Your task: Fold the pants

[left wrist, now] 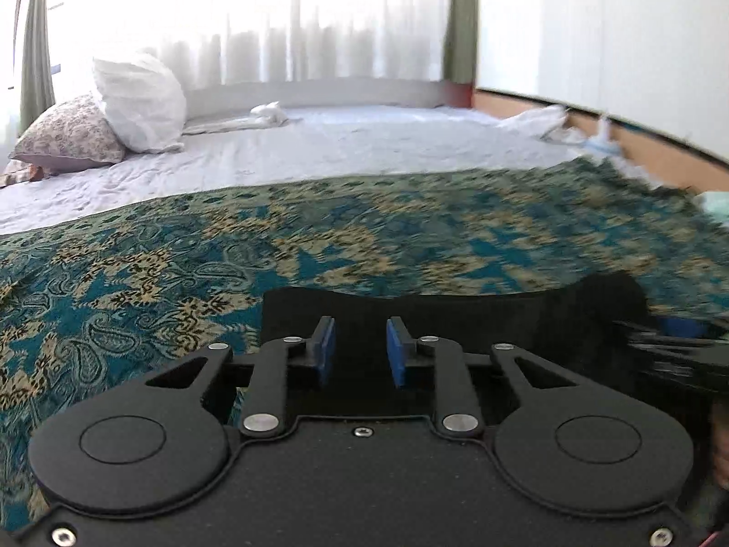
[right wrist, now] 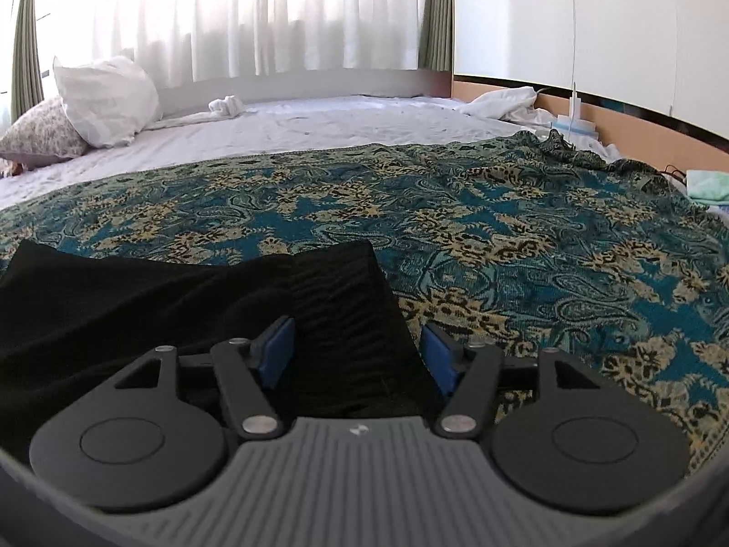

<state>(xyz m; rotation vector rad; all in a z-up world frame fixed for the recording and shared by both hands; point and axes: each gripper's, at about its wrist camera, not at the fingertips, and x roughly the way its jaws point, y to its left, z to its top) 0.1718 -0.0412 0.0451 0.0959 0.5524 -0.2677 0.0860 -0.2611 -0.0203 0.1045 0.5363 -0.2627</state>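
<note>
Partly hidden: pants [left wrist: 455, 314] (blurred right tongs [left wrist: 674, 351]).

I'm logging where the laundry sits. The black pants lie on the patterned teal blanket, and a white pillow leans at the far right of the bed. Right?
Not quite. The black pants do lie on the patterned teal blanket, but the white pillow leans at the far left of the bed, against a flowered pillow. The right wrist view shows it.

Home bedroom — bed [right wrist: 319, 123], pillows [right wrist: 105, 100], curtains [right wrist: 273, 13]
</note>
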